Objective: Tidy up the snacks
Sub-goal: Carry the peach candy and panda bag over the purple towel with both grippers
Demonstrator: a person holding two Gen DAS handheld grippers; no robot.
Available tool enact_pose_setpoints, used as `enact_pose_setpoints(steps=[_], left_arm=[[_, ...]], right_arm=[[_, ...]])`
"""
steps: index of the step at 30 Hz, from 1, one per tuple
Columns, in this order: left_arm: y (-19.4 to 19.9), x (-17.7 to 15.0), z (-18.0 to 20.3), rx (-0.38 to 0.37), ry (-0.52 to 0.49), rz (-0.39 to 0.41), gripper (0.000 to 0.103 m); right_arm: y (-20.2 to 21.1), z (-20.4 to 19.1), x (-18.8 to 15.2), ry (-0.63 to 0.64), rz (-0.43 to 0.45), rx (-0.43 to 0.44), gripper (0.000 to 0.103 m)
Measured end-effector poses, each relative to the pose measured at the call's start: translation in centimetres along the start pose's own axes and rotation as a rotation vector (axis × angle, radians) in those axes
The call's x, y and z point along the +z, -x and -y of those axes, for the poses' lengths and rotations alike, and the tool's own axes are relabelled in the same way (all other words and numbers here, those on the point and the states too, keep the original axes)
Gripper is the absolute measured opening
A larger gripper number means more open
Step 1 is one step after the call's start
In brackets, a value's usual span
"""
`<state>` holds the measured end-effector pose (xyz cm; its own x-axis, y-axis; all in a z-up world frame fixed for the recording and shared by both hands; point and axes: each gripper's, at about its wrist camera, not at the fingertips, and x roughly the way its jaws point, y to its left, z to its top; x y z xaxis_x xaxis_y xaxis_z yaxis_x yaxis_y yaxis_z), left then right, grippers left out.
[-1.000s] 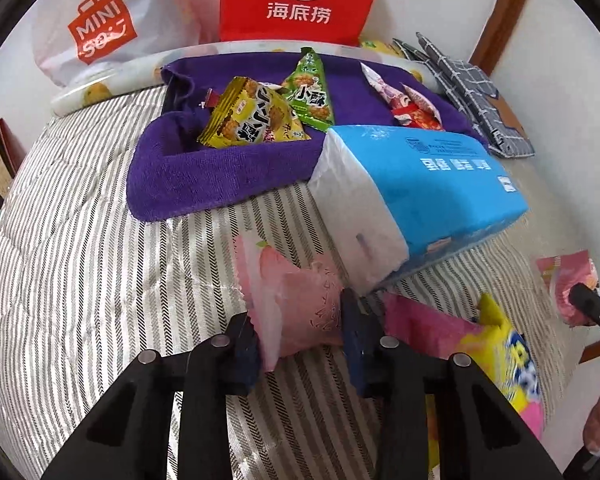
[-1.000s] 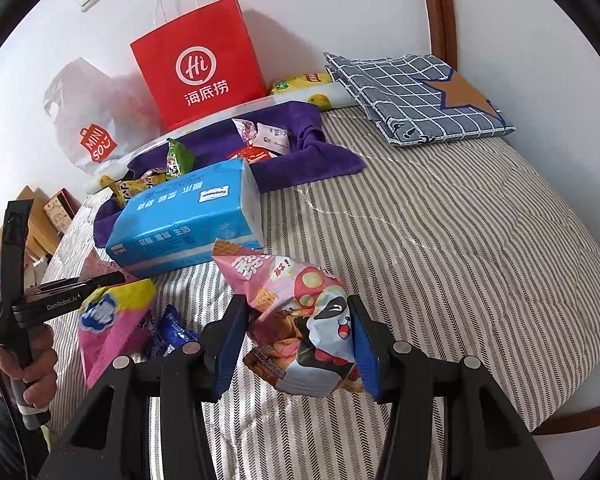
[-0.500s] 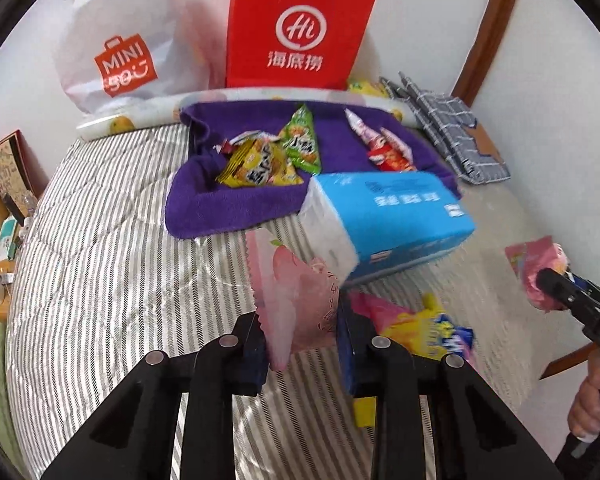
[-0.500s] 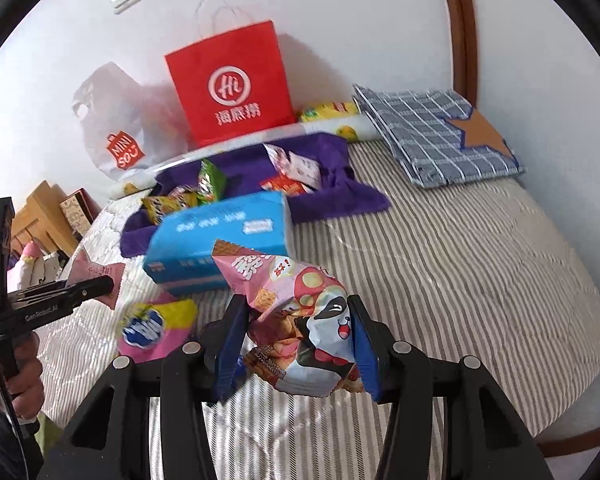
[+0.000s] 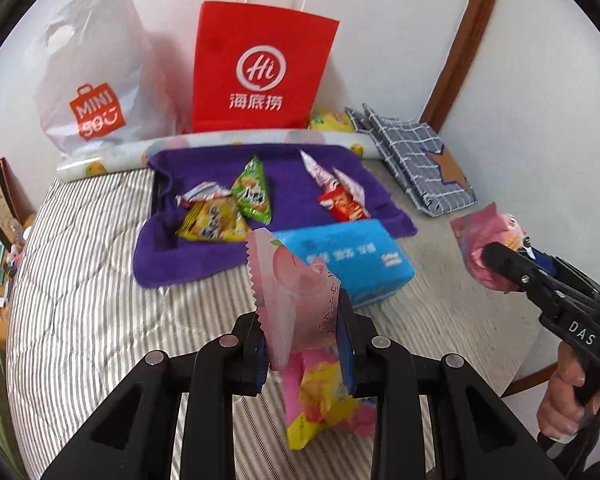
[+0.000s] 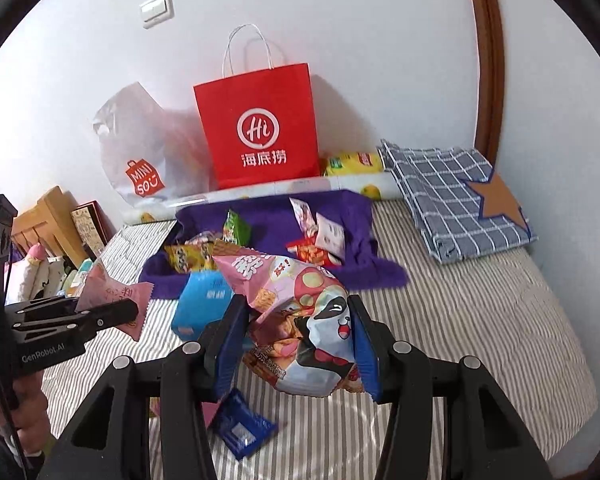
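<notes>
Both grippers hold a snack above the striped bed cover (image 6: pixel 480 320). On the left side, the left gripper (image 5: pixel 302 344) has its jaws pressed on a thin pale pink packet (image 5: pixel 292 292) with a zigzag edge, which stands upright between the blue pads. Below this gripper, on the cover, lies a pink and yellow snack bag (image 5: pixel 324 404). Far ahead of it to the left, a white plastic bag (image 5: pixel 96 80) leans on the wall, and next to that stands a red paper bag (image 5: pixel 260 68). Ahead of the left gripper a purple towel (image 5: pixel 204 256) is spread on the bed; on it lie a yellow snack pack (image 5: pixel 212 224), a green triangular pack (image 5: pixel 254 192) and a red pack (image 5: pixel 342 208). Just in front of the gripper, touching the near edge of the towel, is a blue tissue pack (image 5: pixel 352 260).

To the right, the right gripper (image 6: pixel 296 336) pinches a crumpled pink snack bag with a cartoon face (image 6: pixel 300 312); its jaws stand partly apart around the bag's bulk. Below it on the cover lies a small blue packet (image 6: pixel 240 424). Far ahead to its right, a folded blue checked cloth (image 6: pixel 456 196) rests near the wall. A hand (image 5: pixel 560 404) grips the handle of the right gripper.
</notes>
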<state>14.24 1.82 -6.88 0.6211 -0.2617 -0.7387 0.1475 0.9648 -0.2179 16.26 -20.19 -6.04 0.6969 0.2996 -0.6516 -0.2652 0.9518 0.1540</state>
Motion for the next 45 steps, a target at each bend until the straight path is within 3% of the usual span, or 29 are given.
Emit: enact_pose_setpoints(steps=[15, 28, 39, 45], left_arm=[[-1.7, 6.3, -2.2, 0.044, 0.031, 0.044, 0.028], [-7.1, 11.9, -5.7, 0.075, 0.088, 0.022, 0.028], [-12.8, 14.0, -7.5, 0.112, 0.117, -0.029, 0.028], [-15.3, 13.8, -7.8, 0.131, 0.116, -0.061, 0.028]], right_arm=[[-3.2, 1.0, 5.1, 0.009, 0.03, -0.004, 0.047], [-11.5, 1.0, 9.0, 0.033, -0.008, 0.045, 0.047], [-18.9, 1.2, 8.6, 0.043, -0.118, 0.073, 0.047], [-20.8, 2.0, 7.8, 0.031, -0.157, 0.077, 0.047]])
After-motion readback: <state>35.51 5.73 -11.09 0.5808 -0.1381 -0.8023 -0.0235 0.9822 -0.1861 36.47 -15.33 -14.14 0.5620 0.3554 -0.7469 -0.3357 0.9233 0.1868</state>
